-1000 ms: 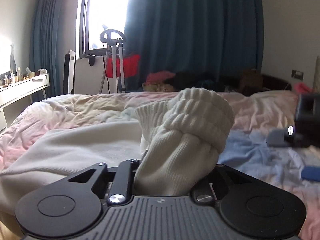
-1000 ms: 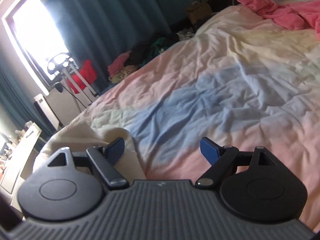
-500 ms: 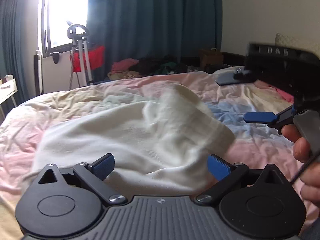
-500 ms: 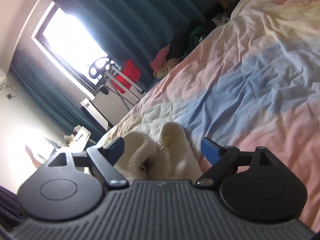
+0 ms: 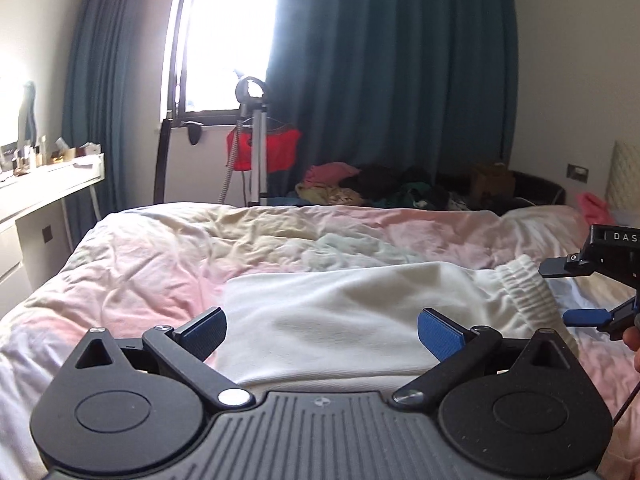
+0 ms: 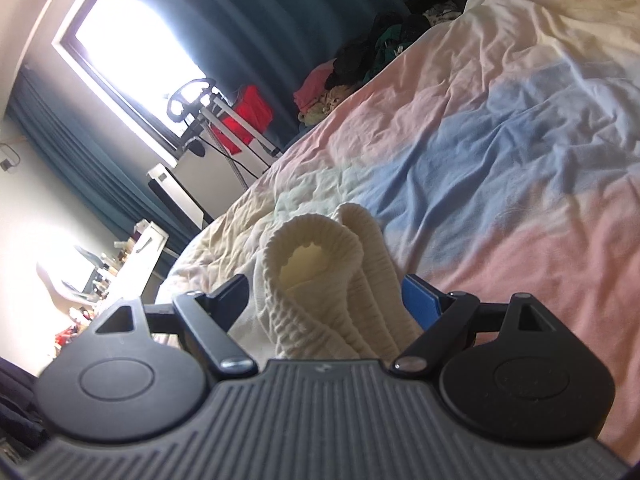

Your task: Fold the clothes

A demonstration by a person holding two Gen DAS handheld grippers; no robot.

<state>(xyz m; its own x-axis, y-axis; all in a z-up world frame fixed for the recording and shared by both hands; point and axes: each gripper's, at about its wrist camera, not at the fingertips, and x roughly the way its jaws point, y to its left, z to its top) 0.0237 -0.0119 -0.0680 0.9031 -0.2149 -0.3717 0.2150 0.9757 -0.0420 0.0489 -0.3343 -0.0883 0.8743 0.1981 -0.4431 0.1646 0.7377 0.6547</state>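
Note:
A cream white garment (image 5: 352, 312) lies spread on the bed, its ribbed cuff (image 5: 524, 284) at the right. My left gripper (image 5: 322, 332) is open and empty just above the near part of the garment. My right gripper (image 6: 324, 304) is open, with the ribbed cuff (image 6: 320, 268) bunched between its blue pads without being clamped. The right gripper also shows at the right edge of the left wrist view (image 5: 592, 292).
The bed has a rumpled pink, blue and cream sheet (image 5: 160, 256). A pile of clothes (image 5: 372, 188) lies beyond the far edge by the teal curtain. A tripod (image 5: 252, 148) stands by the window. A white desk (image 5: 44, 188) is at the left.
My left gripper let go of the ribbed cuff and opened; the garment dropped flat on the bed. My right gripper moved in over the cuff, which now sits between its pads.

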